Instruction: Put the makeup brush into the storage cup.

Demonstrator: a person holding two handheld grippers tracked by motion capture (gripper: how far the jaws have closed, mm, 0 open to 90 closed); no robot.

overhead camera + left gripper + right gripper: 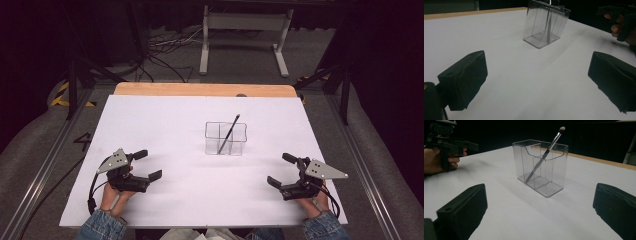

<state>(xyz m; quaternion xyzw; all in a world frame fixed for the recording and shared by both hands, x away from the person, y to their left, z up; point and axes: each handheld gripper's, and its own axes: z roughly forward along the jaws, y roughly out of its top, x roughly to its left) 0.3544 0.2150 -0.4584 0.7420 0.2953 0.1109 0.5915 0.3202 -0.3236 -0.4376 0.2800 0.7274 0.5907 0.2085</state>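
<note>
On the wide white sheet-covered table (165, 130), which has a strip of bare wood along its far edge, everything sits well spaced. Near the table's middle stands the clear plastic organiser box (225, 138), upright, with inner walls dividing it into compartments. Nearer the person, to either side and well apart from the box, rest the two hand-held tools: the left gripper (148, 165) with its black jaws spread wide and nothing between them, and the right gripper (281, 170) likewise spread wide and empty, each turned inward toward the box. Smallest is the slim dark-handled makeup brush (545, 155), which stands bristle-end up inside the box, its lower end on the box floor and its shaft leaning across to the rim, the tip poking out above the top edge.

The work in hand looks like dealing with the brush and box, and neither is held yet. The risks, as I judge them, come from the box being light and transparent: a jaw approaching the leaning handle could catch the rim and tip or slide the box if the other gripper is not steadying it. The thin shaft could also slip or pivot in a pinch taken too near the tip.
</note>
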